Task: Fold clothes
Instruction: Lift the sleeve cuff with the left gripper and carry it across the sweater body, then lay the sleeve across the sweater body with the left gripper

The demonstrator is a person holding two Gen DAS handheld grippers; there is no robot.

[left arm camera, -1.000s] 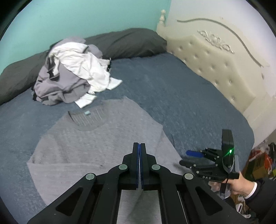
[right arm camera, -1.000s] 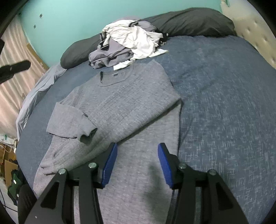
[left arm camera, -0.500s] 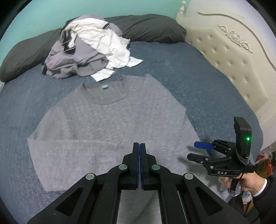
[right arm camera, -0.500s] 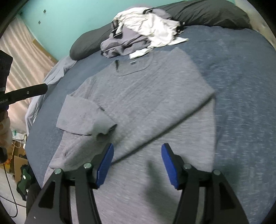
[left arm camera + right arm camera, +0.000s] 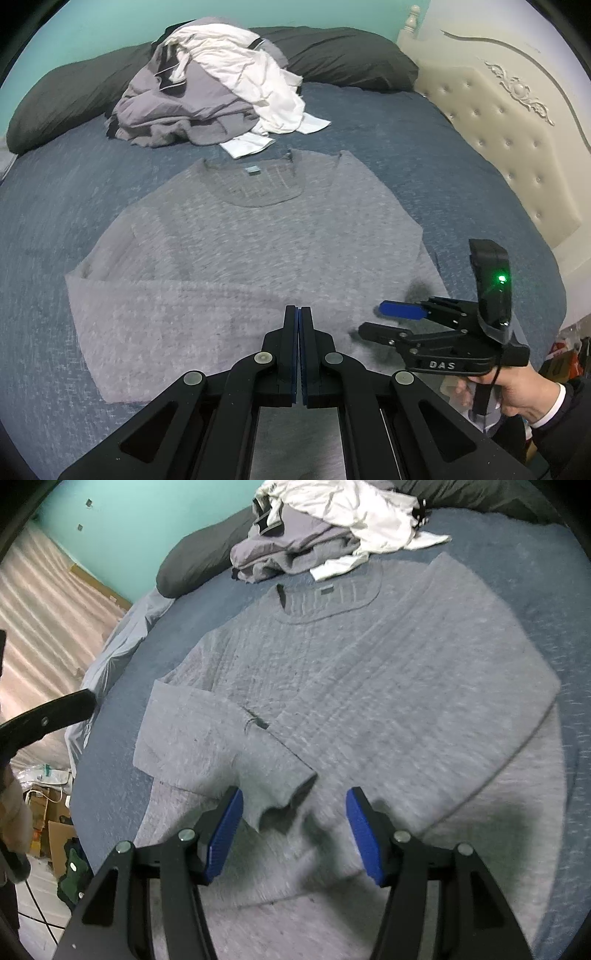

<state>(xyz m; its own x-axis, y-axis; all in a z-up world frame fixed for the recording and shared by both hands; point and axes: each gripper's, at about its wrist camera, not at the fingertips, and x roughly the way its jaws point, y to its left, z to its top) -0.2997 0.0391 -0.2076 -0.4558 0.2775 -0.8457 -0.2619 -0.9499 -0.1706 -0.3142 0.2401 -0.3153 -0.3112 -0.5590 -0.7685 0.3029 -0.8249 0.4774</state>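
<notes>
A grey knit sweater (image 5: 258,251) lies flat, front up, on the blue bed (image 5: 406,147), collar toward the pillows. One sleeve (image 5: 229,753) is folded across the chest, and its cuff (image 5: 284,794) ends just ahead of my right gripper (image 5: 293,830). That gripper hangs open over the sweater's lower part, blue pads apart with only flat cloth beneath them. In the left wrist view the right gripper (image 5: 376,319) shows at the sweater's right edge, held by a hand. My left gripper (image 5: 299,314) is shut with nothing in it, low above the sweater's hem area.
A heap of grey and white clothes (image 5: 214,85) sits beyond the collar, against dark pillows (image 5: 347,55). A cream tufted headboard (image 5: 509,140) runs along the right. Off the bed's left edge lie cardboard and clutter (image 5: 51,812) on the floor.
Both grippers moved in lower over the sweater, which now looks larger. The right gripper slid toward the folded sleeve's cuff and its jaws widened a little. The left stayed shut.
</notes>
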